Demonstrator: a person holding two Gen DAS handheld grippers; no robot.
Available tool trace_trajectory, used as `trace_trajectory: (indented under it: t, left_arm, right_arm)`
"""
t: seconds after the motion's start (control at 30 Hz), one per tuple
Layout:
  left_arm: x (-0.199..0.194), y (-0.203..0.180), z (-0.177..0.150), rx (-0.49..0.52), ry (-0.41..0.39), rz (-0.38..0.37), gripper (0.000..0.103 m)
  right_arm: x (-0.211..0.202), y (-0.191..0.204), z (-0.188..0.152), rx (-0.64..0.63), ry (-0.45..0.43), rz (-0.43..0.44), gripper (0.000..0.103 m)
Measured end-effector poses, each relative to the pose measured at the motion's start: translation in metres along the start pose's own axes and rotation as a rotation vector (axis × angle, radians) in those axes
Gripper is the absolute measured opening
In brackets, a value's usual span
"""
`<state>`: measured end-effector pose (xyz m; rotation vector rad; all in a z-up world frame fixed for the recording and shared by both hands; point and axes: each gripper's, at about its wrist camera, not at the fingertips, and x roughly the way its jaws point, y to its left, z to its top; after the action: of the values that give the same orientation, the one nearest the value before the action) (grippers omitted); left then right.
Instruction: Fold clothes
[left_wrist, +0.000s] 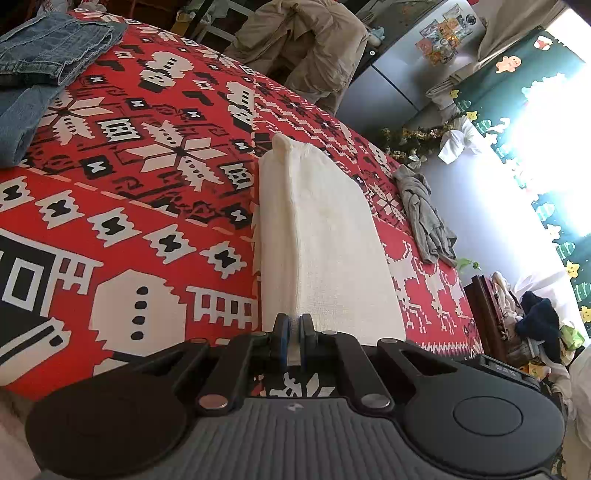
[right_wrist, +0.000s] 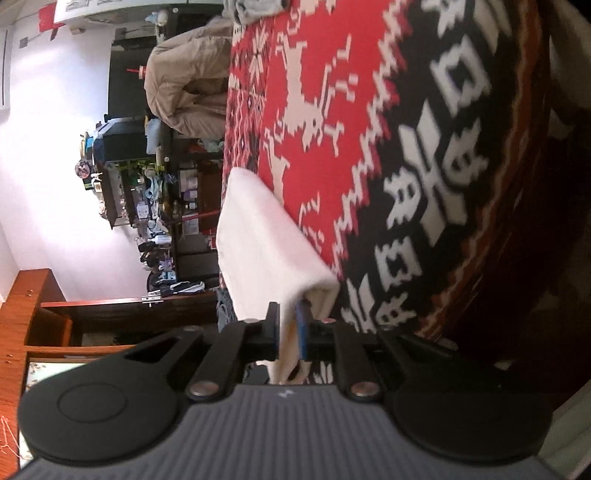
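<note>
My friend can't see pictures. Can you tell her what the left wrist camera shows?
The left claw pinches the near edge of a folded white cloth lying on a red, white and black patterned blanket. Folded jeans sit far left; a crumpled grey garment lies right.

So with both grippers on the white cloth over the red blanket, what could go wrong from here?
1. The right gripper has a gap beside the white cloth; that edge could slip out.
2. If it drops, the left gripper, pinching its own edge, may drag the fold crooked across the red blanket.
</note>
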<state>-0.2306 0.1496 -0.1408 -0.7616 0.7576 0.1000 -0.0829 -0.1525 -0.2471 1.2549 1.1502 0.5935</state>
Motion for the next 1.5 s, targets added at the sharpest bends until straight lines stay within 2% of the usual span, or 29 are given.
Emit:
trace_trajectory:
  t: [0.07, 0.1, 0.13, 0.3, 0.4, 0.5, 0.67, 0.77, 1.03, 1.13, 1.27, 1.43, 1.5]
  left_arm:
    - [0.000, 0.000, 0.000, 0.003, 0.000, 0.000, 0.006]
    - [0.000, 0.000, 0.000, 0.008, 0.000, 0.001, 0.006]
    - [0.000, -0.001, 0.000, 0.012, -0.001, 0.003, 0.006]
    - [0.000, 0.001, 0.000, 0.003, -0.001, -0.003, 0.006]
    - [0.000, 0.002, 0.000, 0.001, -0.001, -0.004, 0.006]
    - [0.000, 0.002, 0.000, 0.006, -0.001, -0.002, 0.006]
    - [0.000, 0.001, 0.000, 0.006, -0.002, 0.001, 0.006]
    - [0.000, 0.001, -0.001, 0.007, -0.006, 0.003, 0.006]
    - [-0.001, 0.001, -0.001, 0.005, -0.005, 0.000, 0.006]
    - [-0.001, 0.001, -0.001, 0.005, -0.005, -0.001, 0.007]
    - [-0.001, 0.001, -0.001, 0.004, -0.004, -0.002, 0.007]
    - [-0.002, 0.001, 0.000, 0.009, -0.002, 0.001, 0.007]
    - [-0.002, 0.001, 0.000, 0.010, -0.002, 0.002, 0.007]
  right_arm:
    - [0.005, -0.001, 0.001, 0.000, -0.015, -0.013, 0.014]
    - [0.006, -0.001, 0.001, 0.001, -0.022, -0.018, 0.007]
    - [0.004, 0.000, 0.000, -0.013, -0.027, -0.021, 0.005]
    - [-0.013, 0.005, -0.001, -0.071, -0.024, -0.047, 0.001]
    - [-0.023, 0.023, 0.008, -0.233, -0.069, -0.114, 0.006]
    - [-0.029, 0.043, 0.016, -0.421, -0.106, -0.194, 0.006]
    - [0.001, 0.073, 0.009, -0.759, -0.047, -0.328, 0.006]
    - [0.014, 0.078, -0.002, -0.852, -0.004, -0.358, 0.006]
    - [0.013, 0.079, -0.027, -0.982, 0.048, -0.405, 0.006]
    - [0.007, 0.079, -0.023, -0.965, 0.027, -0.420, 0.006]
    - [0.009, 0.083, -0.016, -0.950, 0.011, -0.398, 0.007]
    - [0.016, 0.086, -0.024, -1.001, 0.057, -0.402, 0.007]
    - [0.010, 0.084, -0.019, -0.948, 0.048, -0.392, 0.007]
